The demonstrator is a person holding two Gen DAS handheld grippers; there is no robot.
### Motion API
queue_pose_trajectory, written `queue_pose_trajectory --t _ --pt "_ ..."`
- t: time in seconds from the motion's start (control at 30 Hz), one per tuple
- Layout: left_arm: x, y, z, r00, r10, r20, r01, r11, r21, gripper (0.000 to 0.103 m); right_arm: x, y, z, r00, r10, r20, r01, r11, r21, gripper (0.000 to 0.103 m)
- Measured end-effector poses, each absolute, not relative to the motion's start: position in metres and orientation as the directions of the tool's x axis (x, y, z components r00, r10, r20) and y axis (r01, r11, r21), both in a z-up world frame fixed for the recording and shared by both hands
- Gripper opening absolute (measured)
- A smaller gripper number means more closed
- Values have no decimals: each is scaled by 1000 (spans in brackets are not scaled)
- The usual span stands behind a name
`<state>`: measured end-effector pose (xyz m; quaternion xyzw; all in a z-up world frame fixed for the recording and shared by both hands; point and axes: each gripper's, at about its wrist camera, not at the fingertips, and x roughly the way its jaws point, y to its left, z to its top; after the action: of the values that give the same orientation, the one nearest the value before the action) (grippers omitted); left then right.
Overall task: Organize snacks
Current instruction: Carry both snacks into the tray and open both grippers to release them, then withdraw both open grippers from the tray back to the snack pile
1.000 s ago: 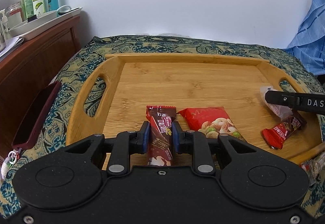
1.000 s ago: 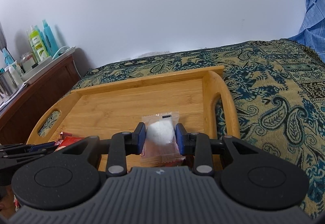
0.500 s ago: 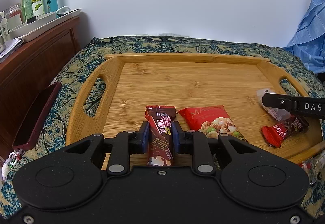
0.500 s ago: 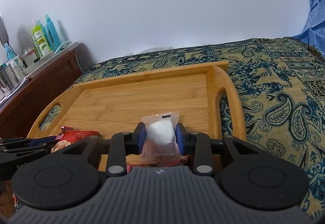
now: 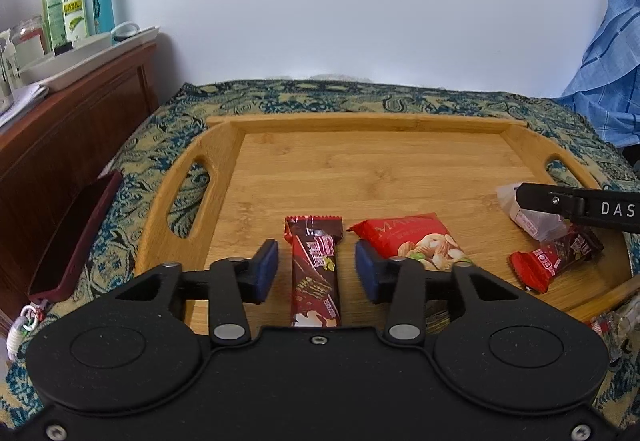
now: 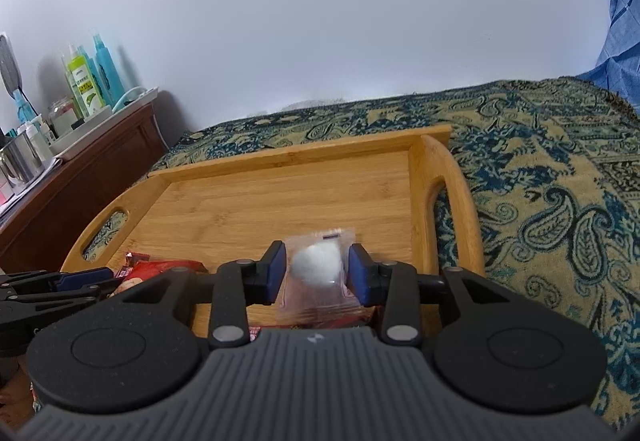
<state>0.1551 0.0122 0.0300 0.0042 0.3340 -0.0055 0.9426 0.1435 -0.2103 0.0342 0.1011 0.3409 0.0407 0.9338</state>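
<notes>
On the bamboo tray (image 5: 224, 145) four snacks lay placed; the left gripper (image 5: 316, 265) was opening off the chocolate bar (image 5: 316, 269); the right gripper (image 6: 317, 270) was opening off the white sweet (image 6: 316, 269); leftovers unclear.

The left gripper (image 5: 316, 265) points forward and downward over the near part of the wooden tray (image 5: 360, 121), its jaws opening, the blue pads standing clear on either side of a brown chocolate bar (image 5: 315, 273). The right gripper (image 6: 317, 273) points down over the tray's right end, jaws opening, pads just beside a clear packet with a white ball (image 6: 318, 269) between them.
</notes>
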Motion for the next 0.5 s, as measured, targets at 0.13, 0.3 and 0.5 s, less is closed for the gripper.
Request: queue_pose_trajectory --t 0.13,0.3,0.5 --pt "151 12 34 785 -9 -619 15 1000 4 54 138 -211 41 783 140 -607 -10 977 213 61" --pt "138 10 43 803 -36 -595 41 999 -6 72 127 -215 49 802 149 -578 -4 970 244 68" --pt "108 1 54 832 -61 -551 81 997 11 87 97 -223 59 825 138 -548 8 967 255 78"
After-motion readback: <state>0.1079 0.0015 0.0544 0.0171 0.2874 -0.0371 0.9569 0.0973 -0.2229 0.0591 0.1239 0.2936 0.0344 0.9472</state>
